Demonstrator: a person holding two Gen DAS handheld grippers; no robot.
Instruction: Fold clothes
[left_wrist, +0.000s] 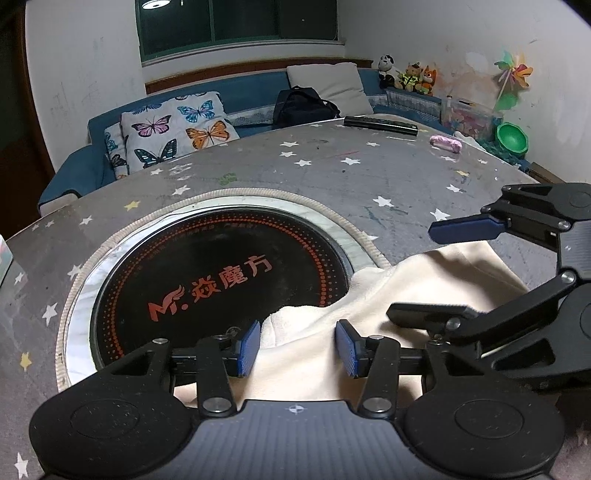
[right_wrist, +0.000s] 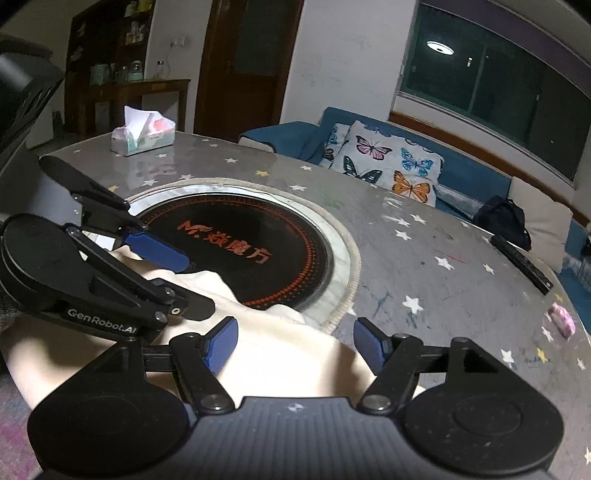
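A cream garment (left_wrist: 406, 288) lies bunched at the near edge of the round table, partly over the black hotplate (left_wrist: 221, 280). My left gripper (left_wrist: 297, 349) is open, its blue pads either side of a fold of the cloth, not closed on it. My right gripper (left_wrist: 413, 273) enters from the right, open, just above the cloth. In the right wrist view the right gripper (right_wrist: 295, 347) is open over the cream garment (right_wrist: 288, 354), and the left gripper (right_wrist: 184, 284) is open at the left, over the cloth's edge.
The grey star-print table (left_wrist: 332, 177) holds a black remote (left_wrist: 380, 125), a pink object (left_wrist: 445, 143) and a tissue box (right_wrist: 142, 136). A blue sofa (left_wrist: 251, 88) with a butterfly cushion (left_wrist: 173, 127) and a black bag (left_wrist: 304, 105) stands behind.
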